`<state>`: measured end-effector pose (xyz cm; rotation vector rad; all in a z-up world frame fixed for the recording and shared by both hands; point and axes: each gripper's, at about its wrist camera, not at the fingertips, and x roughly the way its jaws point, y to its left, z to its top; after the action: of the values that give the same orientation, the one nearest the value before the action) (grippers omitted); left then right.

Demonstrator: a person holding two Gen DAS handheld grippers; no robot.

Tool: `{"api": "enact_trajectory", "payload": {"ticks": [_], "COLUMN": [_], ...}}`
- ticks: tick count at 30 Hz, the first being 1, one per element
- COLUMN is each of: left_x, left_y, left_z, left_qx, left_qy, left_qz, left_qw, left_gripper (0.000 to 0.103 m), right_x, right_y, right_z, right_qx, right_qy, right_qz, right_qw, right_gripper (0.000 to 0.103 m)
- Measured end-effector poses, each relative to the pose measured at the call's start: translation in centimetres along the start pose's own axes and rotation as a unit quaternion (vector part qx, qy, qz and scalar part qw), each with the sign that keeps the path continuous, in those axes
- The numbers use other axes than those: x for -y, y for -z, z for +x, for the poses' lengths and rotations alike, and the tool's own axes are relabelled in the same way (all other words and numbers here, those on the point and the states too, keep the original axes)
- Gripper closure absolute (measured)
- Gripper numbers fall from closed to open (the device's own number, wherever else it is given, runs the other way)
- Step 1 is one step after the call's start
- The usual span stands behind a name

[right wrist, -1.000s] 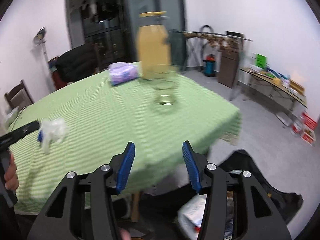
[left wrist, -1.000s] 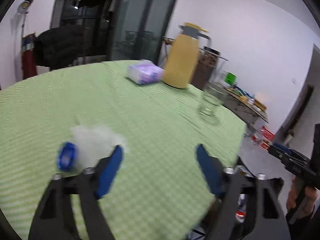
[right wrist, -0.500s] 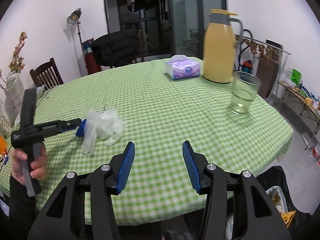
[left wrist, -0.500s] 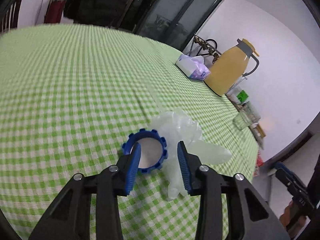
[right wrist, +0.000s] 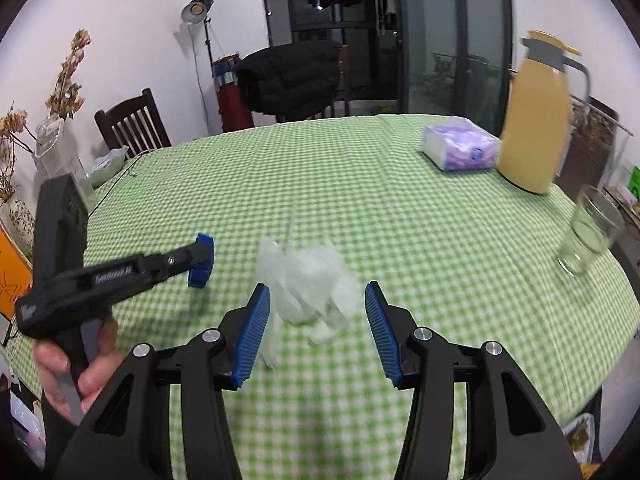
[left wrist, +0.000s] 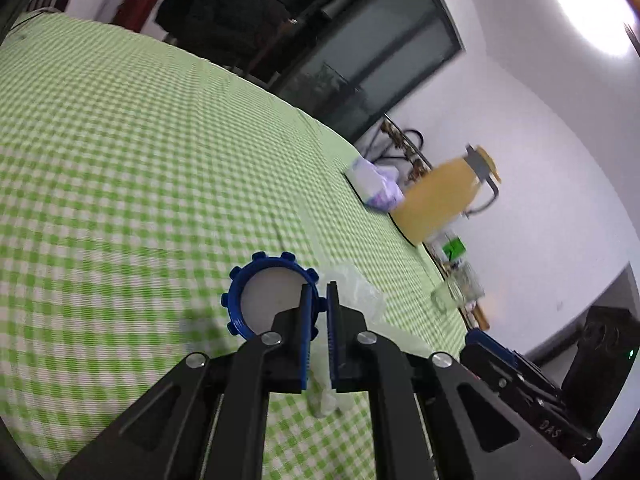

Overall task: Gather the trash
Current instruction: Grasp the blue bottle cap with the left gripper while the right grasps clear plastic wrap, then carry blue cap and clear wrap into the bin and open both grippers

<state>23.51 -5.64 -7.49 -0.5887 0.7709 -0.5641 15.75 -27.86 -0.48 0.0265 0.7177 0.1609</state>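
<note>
In the lower middle of the left wrist view, the left gripper [left wrist: 318,300] has its fingers clamped narrow on the rim of a blue notched cap [left wrist: 270,294], which lies open side up on the green checked tabletop [left wrist: 120,168]. A grip on the thin wall suits a piece too low to take across its width. Just right of the cap a clear crumpled plastic glove [left wrist: 360,296] lies on the cloth.

In the right wrist view the right gripper [right wrist: 316,328] sits low in the frame, fingers held about half open with nothing between the pads; the glove [right wrist: 308,276] lies just beyond them, centred in the gap, so this looks like the line-up for a second pickup. At the left edge a hand [right wrist: 80,360] grips the left tool's handle; white lettering on its body is too blurred to read.

Further up and right stand a drinking glass [right wrist: 592,236], a purple tissue pack [right wrist: 460,150] with an unreadable round blue logo, and a yellow thermos jug [right wrist: 536,120]. These seem to be tableware, not trash.
</note>
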Motion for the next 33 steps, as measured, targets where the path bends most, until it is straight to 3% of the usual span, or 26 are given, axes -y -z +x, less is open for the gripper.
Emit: {"api": "enact_trajectory", "payload": {"ticks": [3,8,9,11,12,15,23,28,33], "left_x": [-0.2,-1.8,-1.8,-2.4,-2.5,-1.6,-0.4,1.1,6.5], "left_y": [0.0,-0.2,-0.2,-0.2,-0.2,-0.1,0.1,0.3,0.5], "left_z": [-0.4,-2.1,-2.1,-2.5,-2.6,-1.9,-0.9,0.1,0.1], "left_qx": [0.003,0.013,0.011,0.008,0.005,-0.003,-0.012,-0.026,-0.031], "left_qy": [0.006,0.018,0.018,0.014,0.013,0.019,0.026,0.016,0.035], "left_qz": [-0.009,-0.030,-0.032,-0.027,-0.025,-0.016,-0.001,0.011,0.047], "left_qw": [0.9999,0.9993,0.9993,0.9995,0.9996,0.9997,0.9996,0.9995,0.9978], "left_gripper": [0.099,0.099,0.099,0.099,0.099,0.099,0.099,0.099,0.099], "right_x": [-1.4,-4.1,-4.4,-5.0,-5.0,-4.9,-1.7,1.6,5.6], "right_y": [-1.9,-4.0,-4.1,-4.1,-4.1,-5.2,-9.2,-8.7,-7.4], "right_z": [1.8,6.6,7.4,8.9,9.0,7.0,-4.0,-7.9,-10.9], "right_qx": [-0.010,-0.069,-0.078,-0.105,-0.107,-0.081,0.046,0.071,0.090], "right_qy": [-0.014,-0.016,-0.008,0.007,0.006,0.001,0.004,0.004,0.026], "right_qz": [-0.023,-0.090,-0.098,-0.117,-0.119,-0.120,-0.092,-0.069,-0.042], "right_qw": [1.000,0.993,0.992,0.988,0.987,0.989,0.995,0.995,0.995], "right_gripper": [0.055,0.056,0.061,0.096,0.096,0.100,0.101,0.101,0.101]}}
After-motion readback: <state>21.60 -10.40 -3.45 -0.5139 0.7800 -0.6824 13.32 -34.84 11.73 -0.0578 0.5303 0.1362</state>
